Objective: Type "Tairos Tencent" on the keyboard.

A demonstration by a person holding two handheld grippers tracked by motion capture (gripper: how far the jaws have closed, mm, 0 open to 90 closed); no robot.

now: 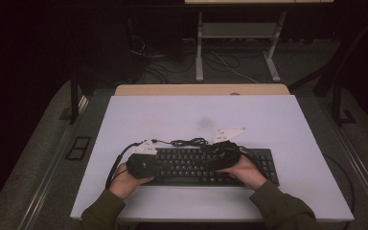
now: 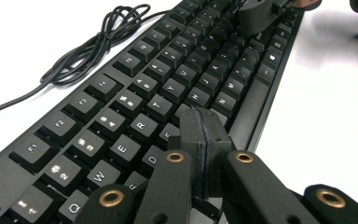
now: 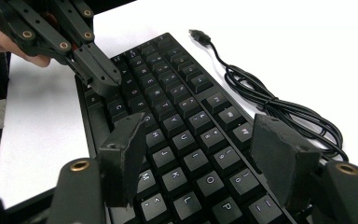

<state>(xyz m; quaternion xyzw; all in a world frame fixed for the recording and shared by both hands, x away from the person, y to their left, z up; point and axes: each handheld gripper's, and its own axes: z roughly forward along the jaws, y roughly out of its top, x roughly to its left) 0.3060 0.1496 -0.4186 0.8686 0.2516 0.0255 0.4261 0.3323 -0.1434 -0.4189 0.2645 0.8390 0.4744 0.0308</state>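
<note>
Keyboard (image 1: 211,165) lies flat on white surface (image 1: 268,124), under both sets of jaws. Left gripper (image 2: 204,122) jaws fully closed, pad to pad, nothing between them, tips down over the letter keys just past F/G; contact with keys unclear. Right gripper (image 3: 200,154) jaws spread wide, holding nothing, hovering over the U/I/O/J/K keys, which show in the gap. Cable (image 3: 279,112) bundled loosely on surface beyond the right jaw.

Olive-green sleeves (image 1: 278,203); 2 black grippers, left gripper (image 2: 200,135), right gripper (image 3: 200,154), brass-coloured rivets, white three-cornered plates.
</note>
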